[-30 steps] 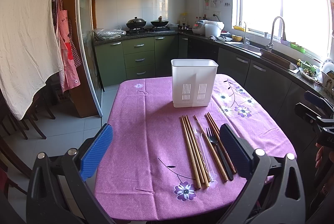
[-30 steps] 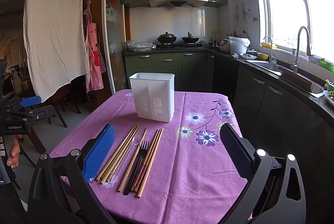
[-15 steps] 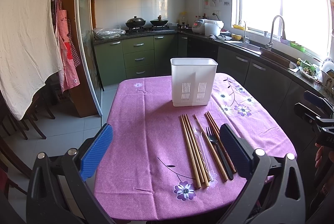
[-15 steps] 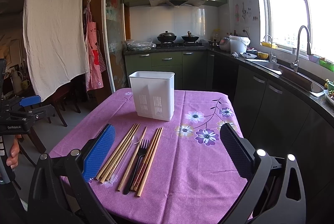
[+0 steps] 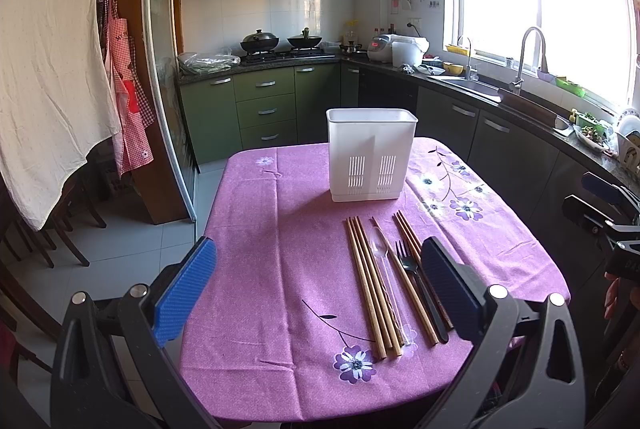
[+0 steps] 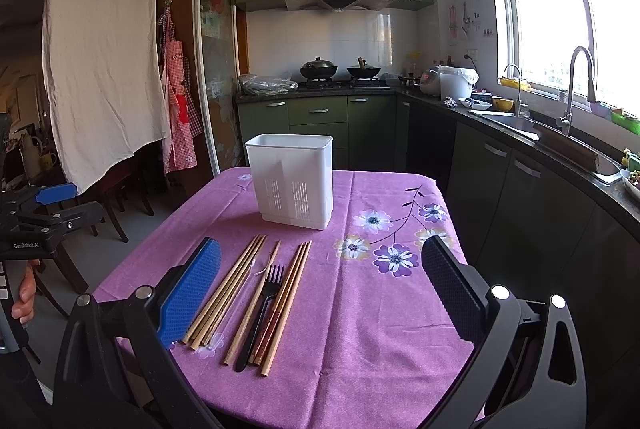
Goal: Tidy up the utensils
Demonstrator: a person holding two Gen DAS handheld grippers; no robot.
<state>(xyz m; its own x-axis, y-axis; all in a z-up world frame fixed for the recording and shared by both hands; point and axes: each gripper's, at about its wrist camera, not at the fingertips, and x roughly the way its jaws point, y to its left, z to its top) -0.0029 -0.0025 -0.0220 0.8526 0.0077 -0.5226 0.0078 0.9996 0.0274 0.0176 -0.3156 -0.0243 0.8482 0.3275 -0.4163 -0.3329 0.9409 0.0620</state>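
A white slotted utensil holder [image 5: 371, 153] [image 6: 292, 180] stands upright mid-table on the purple floral cloth. In front of it lie several wooden chopsticks [image 5: 370, 283] [image 6: 228, 289], a clear plastic spoon [image 5: 380, 253] and a black fork [image 5: 412, 269] [image 6: 266, 303], side by side. My left gripper [image 5: 320, 293] is open and empty, above the table's near edge, left of the utensils. My right gripper [image 6: 324, 293] is open and empty, above the near edge, with the utensils by its left finger.
The table [image 5: 280, 229] has a drop at every edge. Kitchen counters with a sink [image 6: 520, 125] run along the right. Chairs [image 5: 60, 237] and a hanging white cloth [image 5: 44, 69] are on the left. Each gripper shows at the other view's edge.
Both grippers have drifted slightly, so the holder sits a little higher in each view. Nothing on the table has moved.
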